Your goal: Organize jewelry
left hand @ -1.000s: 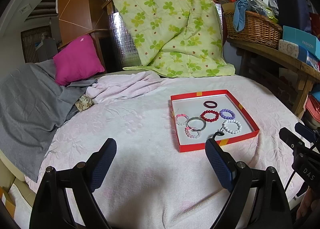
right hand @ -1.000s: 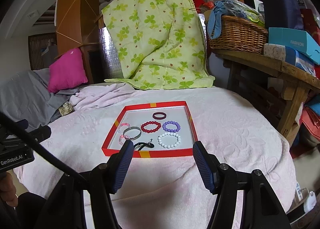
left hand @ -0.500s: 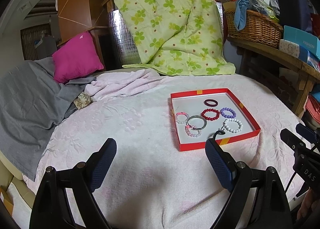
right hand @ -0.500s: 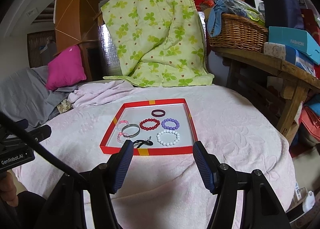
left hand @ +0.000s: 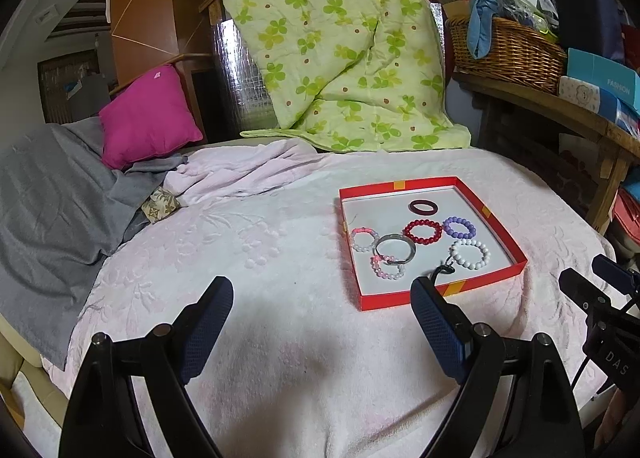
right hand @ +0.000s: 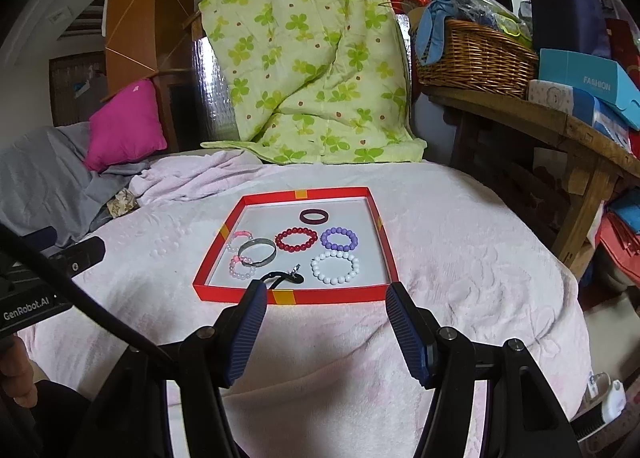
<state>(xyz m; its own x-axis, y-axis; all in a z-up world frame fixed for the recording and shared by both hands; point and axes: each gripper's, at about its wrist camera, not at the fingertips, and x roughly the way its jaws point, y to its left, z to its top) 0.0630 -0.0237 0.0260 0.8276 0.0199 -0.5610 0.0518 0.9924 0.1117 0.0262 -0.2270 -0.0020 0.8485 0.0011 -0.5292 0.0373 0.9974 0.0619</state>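
Observation:
A shallow red tray lies on the pink-covered table. In it lie several bracelets: a dark maroon band, red beads, purple beads, white beads, a silver bangle, two pink-white bead rings and a black cord piece. My left gripper is open and empty, left of and in front of the tray. My right gripper is open and empty, just before the tray's near edge.
A green floral quilt hangs behind the table. A magenta cushion and grey cloth lie at the left. A wooden bench with a wicker basket and boxes stands at the right.
Both grippers have drawn back slightly and risen; the tray now appears a little farther away. Nothing in the tray has moved.

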